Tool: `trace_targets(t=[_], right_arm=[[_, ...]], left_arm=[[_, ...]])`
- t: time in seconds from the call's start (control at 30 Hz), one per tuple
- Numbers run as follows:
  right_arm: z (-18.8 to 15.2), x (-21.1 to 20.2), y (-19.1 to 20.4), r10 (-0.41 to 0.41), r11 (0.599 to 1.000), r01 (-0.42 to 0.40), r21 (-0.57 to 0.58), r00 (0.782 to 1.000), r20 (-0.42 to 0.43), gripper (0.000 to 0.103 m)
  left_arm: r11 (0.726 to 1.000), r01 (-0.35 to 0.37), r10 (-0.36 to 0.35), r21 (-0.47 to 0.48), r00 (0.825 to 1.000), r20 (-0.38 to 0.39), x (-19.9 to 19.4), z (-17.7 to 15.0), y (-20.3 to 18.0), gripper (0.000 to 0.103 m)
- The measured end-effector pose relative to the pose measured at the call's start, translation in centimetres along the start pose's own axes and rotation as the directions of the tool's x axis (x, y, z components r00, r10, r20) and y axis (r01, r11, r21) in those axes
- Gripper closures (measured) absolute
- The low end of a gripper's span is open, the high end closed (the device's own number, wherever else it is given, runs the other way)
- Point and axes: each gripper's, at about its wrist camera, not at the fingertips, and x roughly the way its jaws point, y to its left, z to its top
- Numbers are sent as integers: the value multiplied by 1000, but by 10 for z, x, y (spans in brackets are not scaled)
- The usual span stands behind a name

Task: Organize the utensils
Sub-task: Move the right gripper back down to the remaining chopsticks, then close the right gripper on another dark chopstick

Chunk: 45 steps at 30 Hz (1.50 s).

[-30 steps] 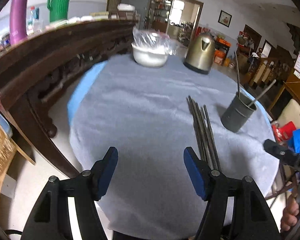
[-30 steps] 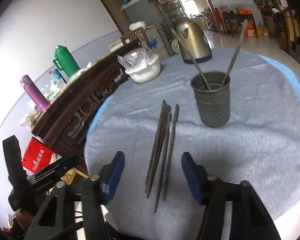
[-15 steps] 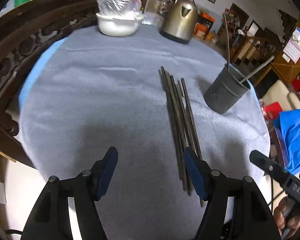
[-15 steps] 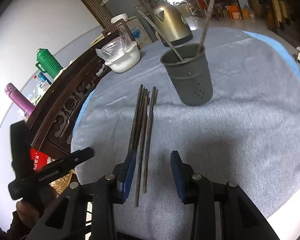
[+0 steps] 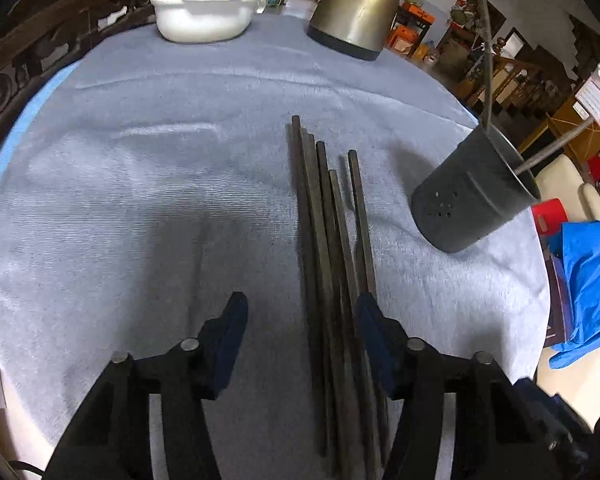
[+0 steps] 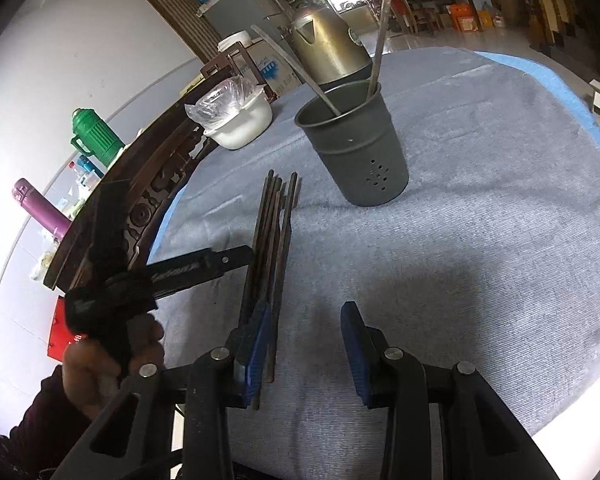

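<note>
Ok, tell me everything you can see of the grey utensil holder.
The utensil holder is a dark grey cup, metal by its look, wider at the rim, with a cluster of small holes low on its side. It stands upright on the grey cloth, right of the loose chopsticks and apart from them. Two thin metal sticks lean inside it. No gripper touches it.

Lay side by side on the cloth-covered table (image 5: pixel 140 184): a bundle of chopsticks (image 5: pixel 328 240), lengthwise away from the cameras. Stood right of the bundle, near but apart: a utensil holder (image 5: pixel 472 200), with two chopsticks (image 6: pixel 380 32) leaning inside. Sat behind, at the table's far edge: a bowl (image 5: pixel 204 16) to the left, a kettle (image 5: pixel 356 12) to the right. Ran along the left of the table: a carved wooden sideboard (image 6: pixel 152 184), with a thermos (image 6: pixel 96 136) and a bottle (image 6: pixel 40 212) on top.
</note>
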Motion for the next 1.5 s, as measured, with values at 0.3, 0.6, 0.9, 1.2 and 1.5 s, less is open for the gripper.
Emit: trace_targets(t=[0.3,0.6,0.9,1.2,1.5], right_arm=[[-2,0,2,3,1000,-3,-11,1000,-1,64],[-2,2,10,-8,999,8,-35,1000,-5,64],[8,13,25,-17,998,16,-65,1000,-16,64],[23,31,38,-39,996,37,-81,999,-22,64],[22,45,38,-45,997,42,-60,998,-52,64]], left_arm=[[1000,7,-7,0,1000,2,9,5,2,81],[999,32,-33,-35,999,-3,-4,-5,22,93],[994,93,-94,-57,995,-20,-22,-13,50,93],[993,105,-104,-44,994,25,-26,29,47,73],[992,114,-114,-53,993,-10,12,62,47,77]])
